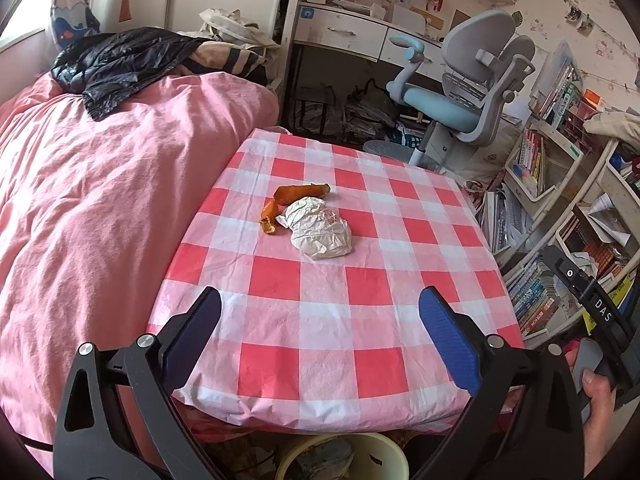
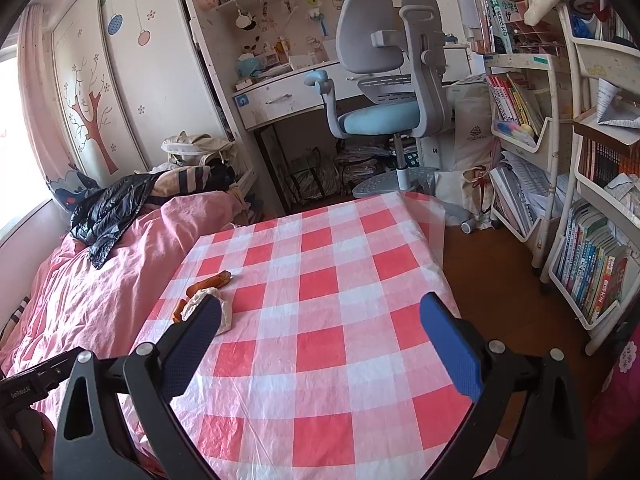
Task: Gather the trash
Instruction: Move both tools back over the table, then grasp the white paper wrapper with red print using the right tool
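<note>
Both are hovering over the desk's [image 1: 320,320] near edge: the left hand-held gripper [image 1: 320,336] and right hand-held gripper [image 2: 320,340] are gaping wide, gripping nothing. The crumpled wrapper [image 1: 320,228] and orange peel [image 1: 296,196] are lying touching mid-desk.

"DAS" on right gripper [image 1: 604,312]; "GenRobot.AI" on left gripper [image 2: 20,393].

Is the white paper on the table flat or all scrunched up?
Scrunched up. The white paper sits as a wrinkled, puffy lump on the checked tablecloth, touching an orange peel; neither hand-held gripper holds it.
</note>
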The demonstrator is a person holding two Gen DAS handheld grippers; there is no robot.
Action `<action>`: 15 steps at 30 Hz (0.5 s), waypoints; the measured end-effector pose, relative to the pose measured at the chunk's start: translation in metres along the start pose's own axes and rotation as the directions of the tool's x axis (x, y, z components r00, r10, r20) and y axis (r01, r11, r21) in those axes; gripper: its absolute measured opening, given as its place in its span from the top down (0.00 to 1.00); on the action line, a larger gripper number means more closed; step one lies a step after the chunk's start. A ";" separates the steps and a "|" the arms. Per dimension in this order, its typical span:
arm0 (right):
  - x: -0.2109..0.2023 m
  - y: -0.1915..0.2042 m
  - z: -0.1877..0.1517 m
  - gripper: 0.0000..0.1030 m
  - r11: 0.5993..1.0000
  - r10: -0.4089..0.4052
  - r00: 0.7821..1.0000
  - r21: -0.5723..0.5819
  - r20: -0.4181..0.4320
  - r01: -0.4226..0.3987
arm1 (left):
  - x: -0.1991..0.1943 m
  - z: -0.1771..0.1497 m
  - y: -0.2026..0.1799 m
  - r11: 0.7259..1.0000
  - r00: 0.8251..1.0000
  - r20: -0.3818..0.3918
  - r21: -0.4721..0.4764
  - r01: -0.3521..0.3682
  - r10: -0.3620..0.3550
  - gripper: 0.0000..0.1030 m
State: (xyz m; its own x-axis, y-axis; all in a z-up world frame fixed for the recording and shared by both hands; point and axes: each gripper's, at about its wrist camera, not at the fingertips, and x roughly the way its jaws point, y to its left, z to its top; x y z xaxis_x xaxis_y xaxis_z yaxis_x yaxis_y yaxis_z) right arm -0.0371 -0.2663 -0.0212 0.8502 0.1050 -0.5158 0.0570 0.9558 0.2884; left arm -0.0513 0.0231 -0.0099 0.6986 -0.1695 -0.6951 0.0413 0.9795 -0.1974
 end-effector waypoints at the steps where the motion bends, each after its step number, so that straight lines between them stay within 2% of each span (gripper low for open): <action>1: 0.000 0.001 0.000 0.07 1.000 0.000 1.000 -0.003 -0.001 0.000 | 0.000 0.000 -0.001 1.000 1.000 0.001 0.002 0.002 -0.002 0.07; 15: 0.007 0.018 -0.002 0.07 0.996 -0.003 1.000 -0.084 -0.024 0.001 | -0.004 0.002 0.002 1.000 1.000 0.005 -0.003 0.009 -0.009 0.07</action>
State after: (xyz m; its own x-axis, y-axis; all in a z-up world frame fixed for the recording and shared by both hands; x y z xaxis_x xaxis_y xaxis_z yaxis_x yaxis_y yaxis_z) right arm -0.0313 -0.2477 -0.0213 0.8371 0.1085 -0.5361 0.0136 0.9757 0.2186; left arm -0.0525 0.0259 -0.0059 0.7016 -0.1774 -0.6901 0.0454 0.9777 -0.2051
